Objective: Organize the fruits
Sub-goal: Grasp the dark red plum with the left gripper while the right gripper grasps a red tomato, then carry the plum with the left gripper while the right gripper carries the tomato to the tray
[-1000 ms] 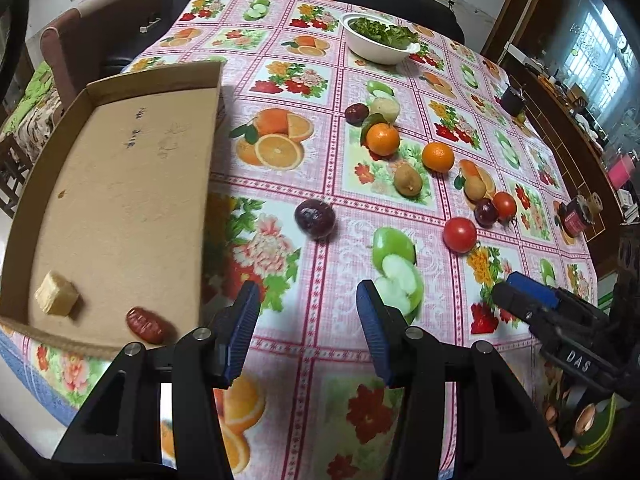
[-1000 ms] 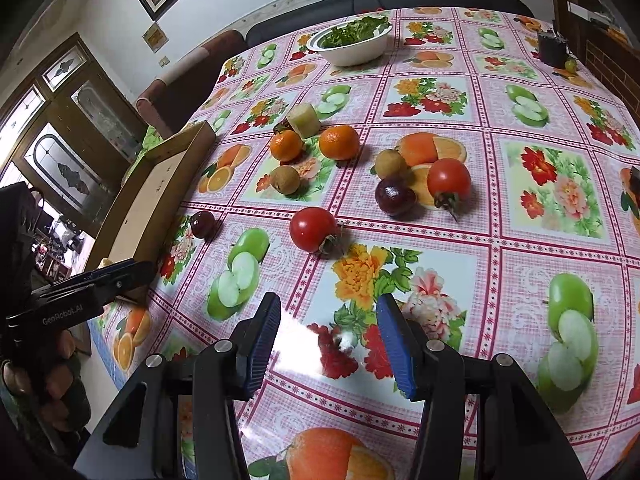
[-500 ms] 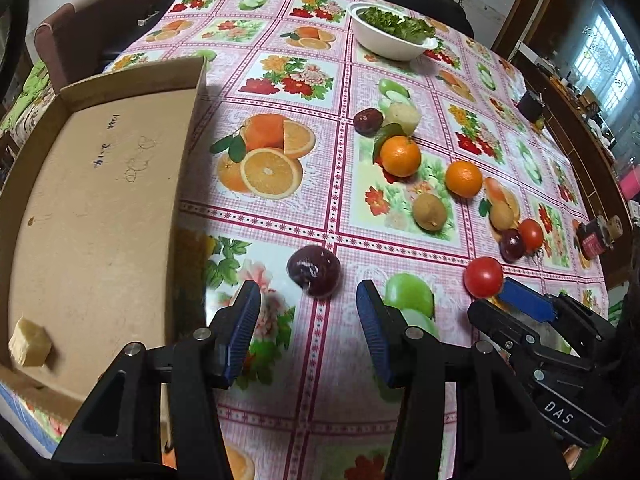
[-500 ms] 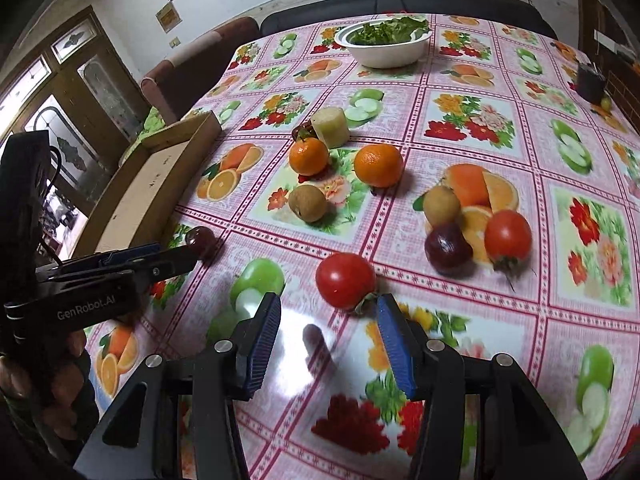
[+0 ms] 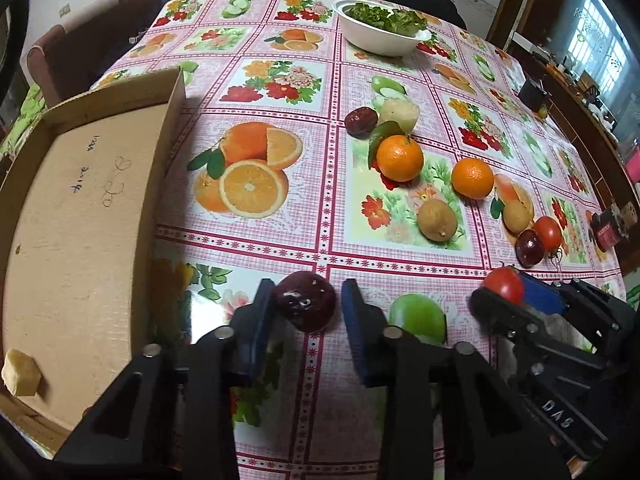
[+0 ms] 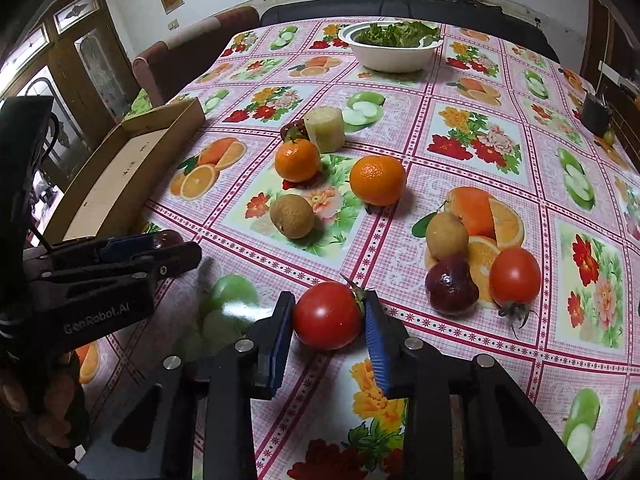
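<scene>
My left gripper (image 5: 306,312) is open with its fingers on either side of a dark purple plum (image 5: 307,306) on the tablecloth; a small gap shows at the right pad. My right gripper (image 6: 327,322) is open around a red tomato (image 6: 328,315), pads close to its sides. The cardboard tray (image 5: 76,236) lies to the left and holds a pale cube (image 5: 21,372). Two oranges (image 6: 297,160) (image 6: 377,180), two kiwis (image 6: 292,216) (image 6: 446,235), a second plum (image 6: 451,285) and a second tomato (image 6: 515,276) lie farther on.
A white bowl of lettuce (image 6: 392,46) stands at the far end. A pale cut cylinder (image 6: 325,129) and a dark red fruit (image 5: 361,121) sit near the oranges. A dark cup (image 6: 596,114) stands at the right edge. Chairs and a sofa ring the table.
Both grippers moved forward. The left one now straddles the plum and the right one straddles the tomato; both jaws have narrowed.
</scene>
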The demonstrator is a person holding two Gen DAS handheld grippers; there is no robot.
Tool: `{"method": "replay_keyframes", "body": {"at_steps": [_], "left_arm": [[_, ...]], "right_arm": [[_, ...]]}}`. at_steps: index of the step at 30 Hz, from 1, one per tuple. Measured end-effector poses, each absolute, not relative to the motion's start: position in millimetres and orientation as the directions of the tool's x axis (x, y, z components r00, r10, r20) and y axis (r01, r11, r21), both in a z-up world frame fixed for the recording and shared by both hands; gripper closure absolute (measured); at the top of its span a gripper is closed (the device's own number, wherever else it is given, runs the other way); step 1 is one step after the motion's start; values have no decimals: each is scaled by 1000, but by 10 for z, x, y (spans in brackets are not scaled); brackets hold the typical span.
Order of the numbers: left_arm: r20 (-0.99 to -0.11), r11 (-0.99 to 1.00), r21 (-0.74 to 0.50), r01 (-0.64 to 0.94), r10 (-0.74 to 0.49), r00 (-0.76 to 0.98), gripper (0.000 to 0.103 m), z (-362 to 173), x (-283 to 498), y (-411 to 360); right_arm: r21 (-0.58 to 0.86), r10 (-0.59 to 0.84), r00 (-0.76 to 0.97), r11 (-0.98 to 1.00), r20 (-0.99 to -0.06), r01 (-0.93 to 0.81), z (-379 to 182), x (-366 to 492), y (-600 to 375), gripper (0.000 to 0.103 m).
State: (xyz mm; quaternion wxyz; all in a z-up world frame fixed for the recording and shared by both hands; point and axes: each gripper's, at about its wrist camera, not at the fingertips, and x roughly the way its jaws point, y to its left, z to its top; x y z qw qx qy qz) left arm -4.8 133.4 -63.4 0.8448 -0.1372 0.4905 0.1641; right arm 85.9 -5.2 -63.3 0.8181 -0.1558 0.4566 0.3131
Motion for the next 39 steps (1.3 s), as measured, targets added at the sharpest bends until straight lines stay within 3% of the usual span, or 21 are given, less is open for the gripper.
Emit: {"method": "replay_keyframes", "body": {"at_steps": [4,18,39], "left_arm": [[-872,903,-109,-416,114,476,76,-604,-99,1393],[-820,905,-15,-425,232,523,76,-181,-369,1177],[-796,881,-32,-471,263,546,76,-39,-660,1343]], "right_arm": [[47,382,382,756,-842,-653,-606,831,-89,68],[91,448,388,741,-805,-665,-305,554,-213,68],[77,469,373,699,-801,-711,-189,282,-14,68]]}}
